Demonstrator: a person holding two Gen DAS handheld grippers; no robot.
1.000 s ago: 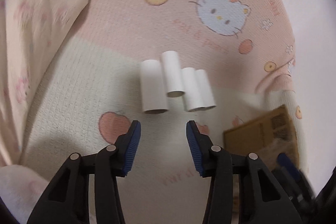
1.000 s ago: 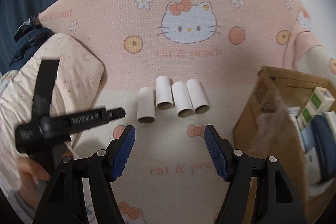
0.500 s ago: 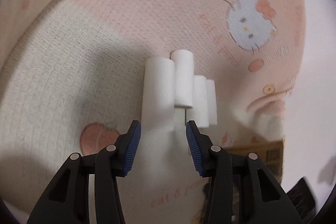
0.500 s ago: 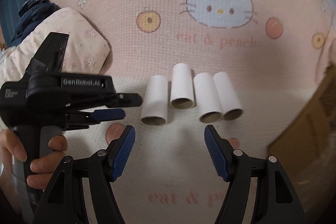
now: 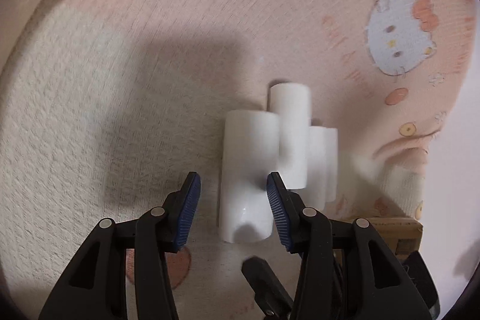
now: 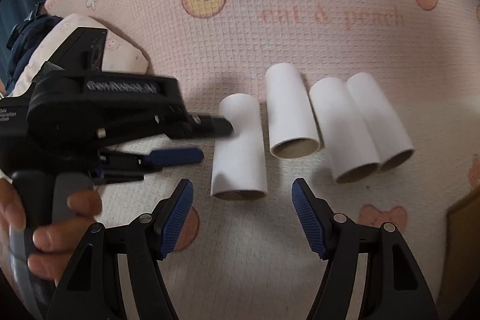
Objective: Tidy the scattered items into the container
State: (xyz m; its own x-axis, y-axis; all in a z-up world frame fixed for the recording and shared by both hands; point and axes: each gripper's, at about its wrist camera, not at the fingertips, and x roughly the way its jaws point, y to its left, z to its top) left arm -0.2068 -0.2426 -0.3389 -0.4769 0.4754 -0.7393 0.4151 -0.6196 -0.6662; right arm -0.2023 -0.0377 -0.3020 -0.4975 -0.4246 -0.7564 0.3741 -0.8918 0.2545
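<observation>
Several white cardboard tubes lie side by side on a pink and cream Hello Kitty blanket (image 6: 300,29). My left gripper (image 5: 232,209) is open, its blue pads on either side of the leftmost tube (image 5: 249,167), with a small gap on each side. In the right wrist view the left gripper (image 6: 207,140) reaches in from the left over that leftmost tube (image 6: 240,152). My right gripper (image 6: 243,215) is open and empty, just short of the same tube's near end. The other tubes (image 6: 292,113) (image 6: 345,131) lie to the right.
A cardboard box (image 5: 399,233) sits at the right, seen at the lower right of the left wrist view and at the right edge of the right wrist view (image 6: 468,218). A floral pillow (image 6: 120,50) lies at the left. A hand (image 6: 45,230) holds the left gripper.
My left gripper has moved forward and down until its pads flank the leftmost tube. My right gripper has moved closer to the tubes, and the box has slid out of its view.
</observation>
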